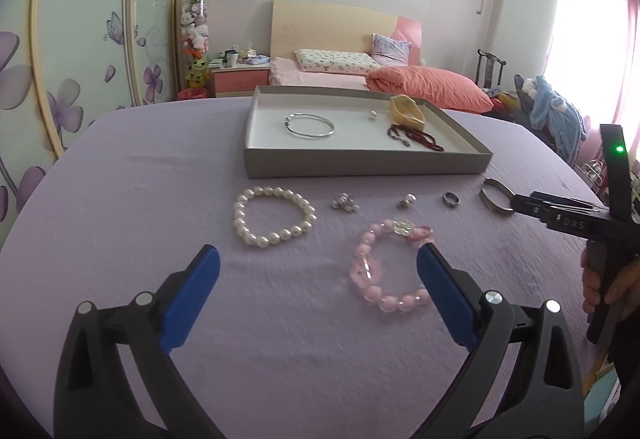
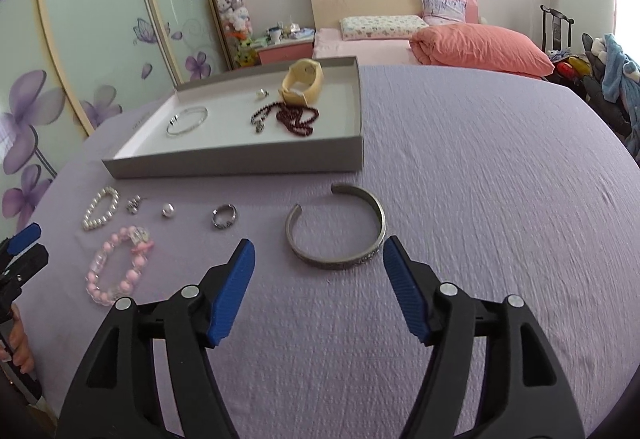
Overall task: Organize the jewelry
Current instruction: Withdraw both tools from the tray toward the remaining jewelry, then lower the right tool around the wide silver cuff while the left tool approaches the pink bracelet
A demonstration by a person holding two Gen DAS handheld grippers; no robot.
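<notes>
Grey tray (image 2: 240,163) holding silver bangle (image 2: 187,121), yellow watch (image 2: 303,81), dark-red bead necklace (image 2: 298,119), pearl (image 2: 261,93); left gripper (image 1: 318,259) and right gripper (image 2: 318,253) both spread wide, holding nothing.

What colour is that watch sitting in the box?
The watch is pale cream-yellow; the right wrist view shows it best.

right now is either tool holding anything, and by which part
Nothing is held. Both tools are open: left near the pink bracelet, right around the cuff.

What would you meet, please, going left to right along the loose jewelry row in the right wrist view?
Pearl bracelet → small silver charm → pearl earring → silver ring → silver cuff bangle.
</notes>
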